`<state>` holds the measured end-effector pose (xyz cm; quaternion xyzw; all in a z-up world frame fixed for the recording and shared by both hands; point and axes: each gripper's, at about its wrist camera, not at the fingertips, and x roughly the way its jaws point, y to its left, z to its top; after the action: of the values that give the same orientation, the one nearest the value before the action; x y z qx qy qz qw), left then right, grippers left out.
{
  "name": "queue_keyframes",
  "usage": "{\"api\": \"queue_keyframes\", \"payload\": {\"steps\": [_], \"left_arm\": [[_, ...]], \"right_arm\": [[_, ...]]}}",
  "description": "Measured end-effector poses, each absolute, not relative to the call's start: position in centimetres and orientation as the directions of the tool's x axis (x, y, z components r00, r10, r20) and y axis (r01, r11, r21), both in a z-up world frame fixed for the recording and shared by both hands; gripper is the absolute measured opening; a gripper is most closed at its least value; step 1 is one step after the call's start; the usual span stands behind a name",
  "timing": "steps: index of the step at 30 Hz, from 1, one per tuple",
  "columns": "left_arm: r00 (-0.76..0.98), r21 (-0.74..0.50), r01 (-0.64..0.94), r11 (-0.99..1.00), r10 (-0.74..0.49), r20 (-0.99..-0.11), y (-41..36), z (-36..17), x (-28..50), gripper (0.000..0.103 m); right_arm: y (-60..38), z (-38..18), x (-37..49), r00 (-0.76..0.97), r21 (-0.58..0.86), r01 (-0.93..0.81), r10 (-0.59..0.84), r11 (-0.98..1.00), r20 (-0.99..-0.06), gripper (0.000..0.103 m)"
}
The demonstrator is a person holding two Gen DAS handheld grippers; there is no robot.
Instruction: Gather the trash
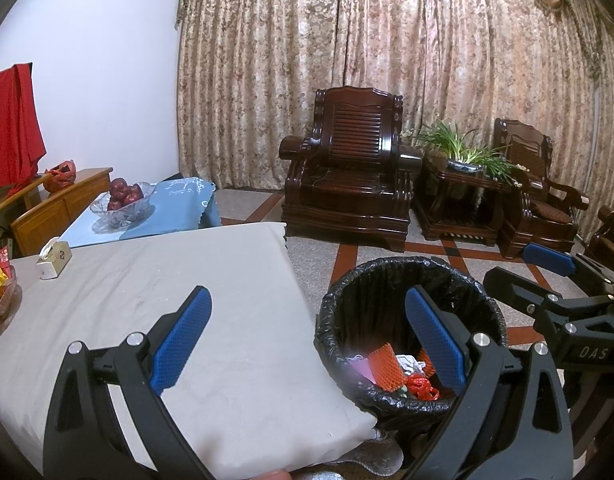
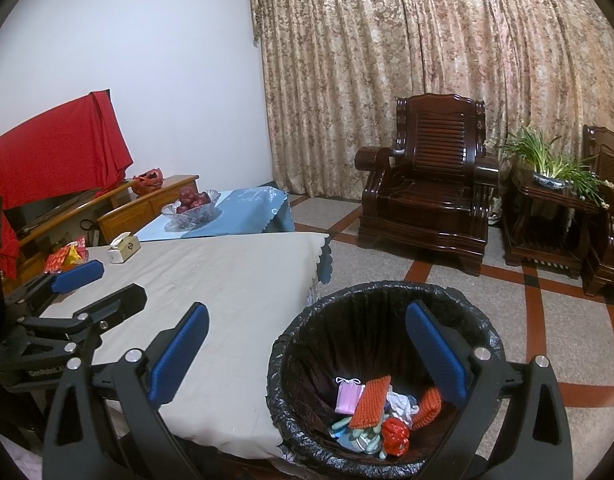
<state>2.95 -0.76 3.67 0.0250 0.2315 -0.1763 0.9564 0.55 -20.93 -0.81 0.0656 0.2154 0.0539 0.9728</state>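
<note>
Your left gripper (image 1: pixel 307 336) and right gripper (image 2: pixel 307 354) are both wide apart and hold nothing. The round bin (image 2: pixel 291 356) with its crinkly black bag stands on the floor, right beside the table (image 2: pixel 243 280). Bumpy orange netting (image 2: pixel 370 402) and a pink mask (image 2: pixel 348 396) lie inside. The table's grey cloth looks soft. A tissue box (image 2: pixel 123 247) sits far back.
</note>
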Motion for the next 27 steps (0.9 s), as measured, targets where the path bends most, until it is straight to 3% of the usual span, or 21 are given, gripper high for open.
{"api": "queue_keyframes", "payload": {"steps": [27], "left_arm": [[0.826,-0.035,0.346,0.937,-0.323,-0.462,-0.51,3.99,2.75,0.096]], "right_arm": [[-20.41,-0.75,0.48,0.899,0.153,-0.076,0.134,0.985,-0.417,0.097]]}}
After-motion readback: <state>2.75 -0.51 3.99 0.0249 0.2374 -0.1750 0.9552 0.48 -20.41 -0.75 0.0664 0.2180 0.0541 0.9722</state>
